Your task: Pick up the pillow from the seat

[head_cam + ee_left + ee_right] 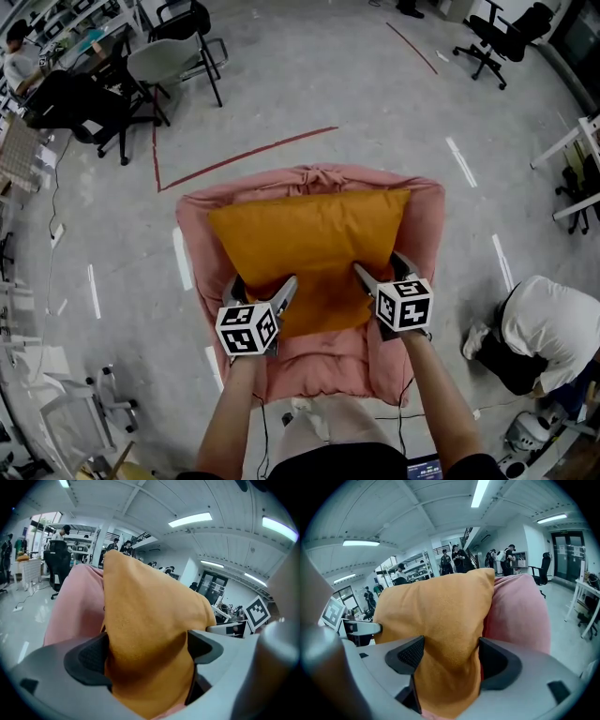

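Observation:
An orange pillow (pixel 309 251) lies on the pink cushioned seat (pixel 420 234), leaning toward its back. My left gripper (pixel 261 289) is shut on the pillow's near left corner, and my right gripper (pixel 384 272) is shut on its near right corner. In the left gripper view the orange pillow (pixel 145 634) bulges up between both dark pads, with the pink seat (pixel 77 606) to its left. The right gripper view has the orange pillow (pixel 440 620) pinched between the pads and the pink seat (pixel 518 609) at its right. The pillow's lower edge is hidden by the grippers.
Grey floor with red and white tape lines surrounds the seat. Black office chairs (pixel 183 37) stand far left and another (pixel 497 37) far right. A person in a white top (pixel 553 323) crouches at the right. White table legs (pixel 572 150) sit at the right edge.

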Tool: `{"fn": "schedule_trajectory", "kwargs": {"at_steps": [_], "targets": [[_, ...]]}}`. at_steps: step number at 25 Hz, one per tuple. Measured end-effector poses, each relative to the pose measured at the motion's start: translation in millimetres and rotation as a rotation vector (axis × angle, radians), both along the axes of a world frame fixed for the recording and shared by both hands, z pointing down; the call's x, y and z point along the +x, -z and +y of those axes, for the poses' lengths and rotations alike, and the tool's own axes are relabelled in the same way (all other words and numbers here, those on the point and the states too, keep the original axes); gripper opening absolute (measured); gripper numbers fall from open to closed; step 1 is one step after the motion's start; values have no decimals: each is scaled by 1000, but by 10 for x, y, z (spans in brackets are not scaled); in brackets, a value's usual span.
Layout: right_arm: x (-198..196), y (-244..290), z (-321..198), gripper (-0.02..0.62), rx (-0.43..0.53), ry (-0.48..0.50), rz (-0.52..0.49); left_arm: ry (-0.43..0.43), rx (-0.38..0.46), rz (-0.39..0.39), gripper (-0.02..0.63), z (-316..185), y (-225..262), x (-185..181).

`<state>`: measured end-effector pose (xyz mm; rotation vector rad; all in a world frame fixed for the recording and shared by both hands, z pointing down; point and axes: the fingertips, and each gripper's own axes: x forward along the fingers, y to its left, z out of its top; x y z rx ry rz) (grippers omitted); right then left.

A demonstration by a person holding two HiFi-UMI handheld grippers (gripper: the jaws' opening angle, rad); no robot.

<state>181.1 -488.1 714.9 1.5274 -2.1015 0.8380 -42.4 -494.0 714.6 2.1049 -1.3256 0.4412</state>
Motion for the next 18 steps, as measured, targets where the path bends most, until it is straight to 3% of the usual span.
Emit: {"fn": "schedule_trajectory", "kwargs": {"at_steps": [4, 9, 18], "targets": [[-11, 19, 2, 353, 0, 16, 0, -4, -27, 11, 517, -4, 4, -35], [-87, 25, 45, 291, -15, 18, 1, -17, -89, -11, 374, 57, -1, -61], [-199, 10, 115, 172, -52, 17, -28, -29, -157, -3, 236, 143, 6, -52]]}}
